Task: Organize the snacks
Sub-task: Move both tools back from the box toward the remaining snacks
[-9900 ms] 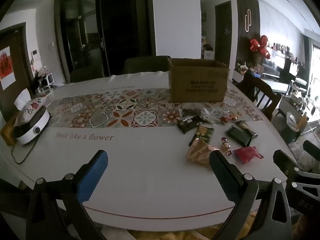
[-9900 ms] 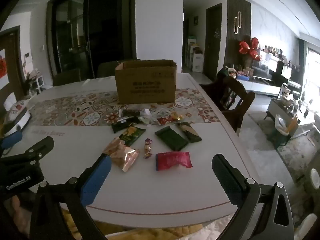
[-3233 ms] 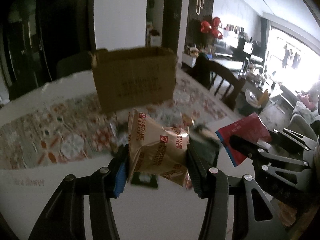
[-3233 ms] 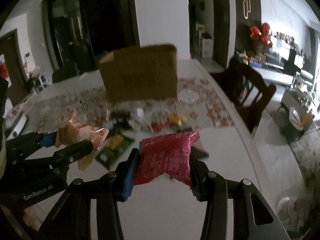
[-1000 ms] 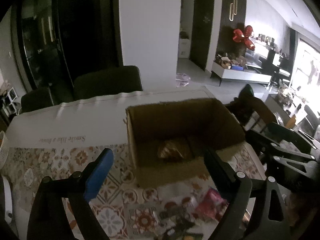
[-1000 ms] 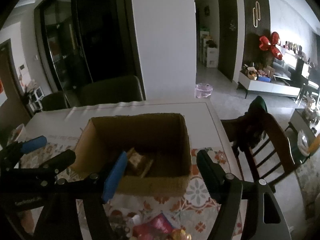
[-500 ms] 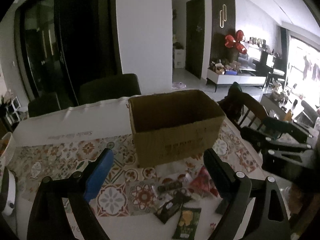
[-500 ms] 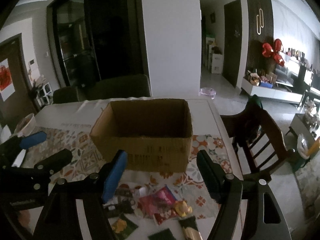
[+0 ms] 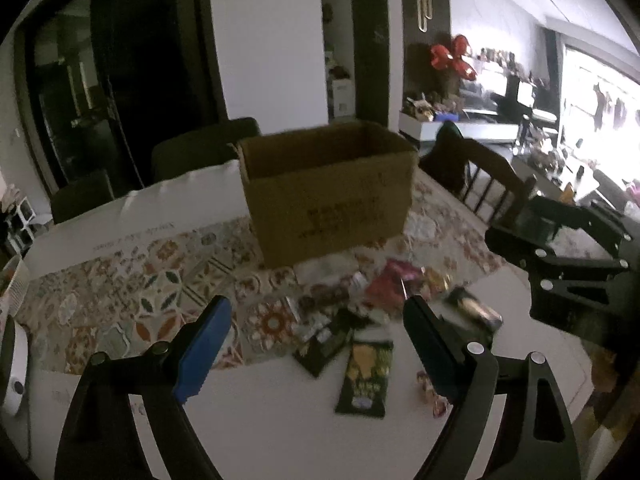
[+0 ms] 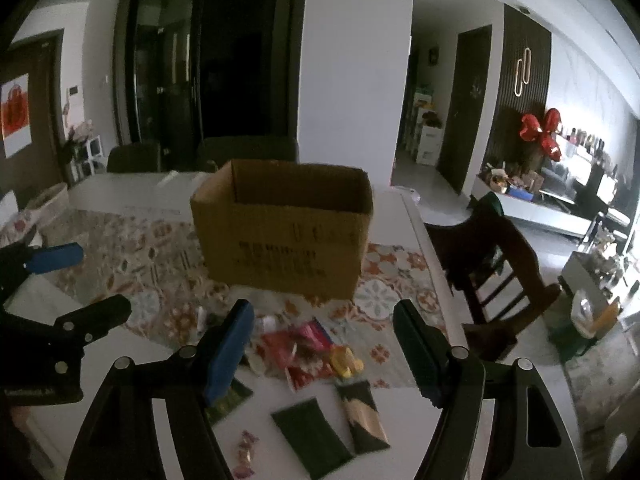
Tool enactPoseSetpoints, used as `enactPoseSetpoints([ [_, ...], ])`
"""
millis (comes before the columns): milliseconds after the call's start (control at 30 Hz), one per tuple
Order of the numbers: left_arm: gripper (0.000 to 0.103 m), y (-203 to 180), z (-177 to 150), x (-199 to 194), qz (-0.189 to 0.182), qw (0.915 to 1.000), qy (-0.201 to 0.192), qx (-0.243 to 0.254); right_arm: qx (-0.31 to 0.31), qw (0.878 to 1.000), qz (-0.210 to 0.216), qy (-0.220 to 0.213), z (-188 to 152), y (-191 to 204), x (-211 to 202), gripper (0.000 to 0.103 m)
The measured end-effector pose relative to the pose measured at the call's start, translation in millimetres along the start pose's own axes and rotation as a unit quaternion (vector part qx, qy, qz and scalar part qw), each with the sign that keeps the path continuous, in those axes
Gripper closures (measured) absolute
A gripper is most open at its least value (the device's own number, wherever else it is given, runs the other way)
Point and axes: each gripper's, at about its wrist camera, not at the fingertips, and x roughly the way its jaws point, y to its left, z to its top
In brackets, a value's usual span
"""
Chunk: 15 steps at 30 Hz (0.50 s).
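left wrist view: the left gripper (image 9: 316, 344) hangs empty over the table (image 9: 248, 420), jaws spread wide and lately eased a touch narrower, with nothing between the pads. below it lies the pile of remaining snacks: a green-and-yellow snack packet (image 9: 366, 376) flat on the white cloth, a dark packet (image 9: 320, 350) just beside it, a red wrapper (image 9: 386, 286) nearer the open cardboard box (image 9: 328, 196), and a few small candies (image 9: 430, 394) by the right finger. the smaller wrappers are blurred, so their kinds are only a guess. the step in hand looks like the return from the box to fetch another item; the next move calls for lowering over one flat packet and pinching it by an edge or across its width.

right wrist view: the right gripper (image 10: 324, 344) is also released and carries nothing. beneath it sit a red packet (image 10: 292, 346), a yellow candy (image 10: 346, 360), a dark green pouch (image 10: 314, 434) and a dark-and-tan packet (image 10: 364, 416), all loose on the table in front of the box. the pouches look thin, glossy and crinkly, likely to slide if pressed from above. the box stands upright on the patterned runner (image 10: 132, 264), well behind the pile, its inside hidden from here.
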Motion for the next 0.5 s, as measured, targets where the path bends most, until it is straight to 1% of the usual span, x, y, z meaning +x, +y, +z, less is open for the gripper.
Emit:
enactPoseSetpoints([
  [133, 0.015, -9.4, -16.6, 2.4, 0.0, 0.9998, 0.01, 0.019, -0.001, 1.0, 0.004, 0.015, -17.3, -0.3, 0.3, 0.03],
  [233, 0.015, -14.1, -28.7, 9.3, -0.005, 0.9992, 0.027, 0.027, -0.001, 0.999, 0.009, 0.034, -32.2, 0.8, 4.4, 0.03],
  [500, 0.018, -19.9, -50.2, 34.8, -0.019, 0.9968, 0.071, 0.03, 0.007, 0.994, 0.03, 0.101, -67.2, 2.3, 28.8, 0.031],
])
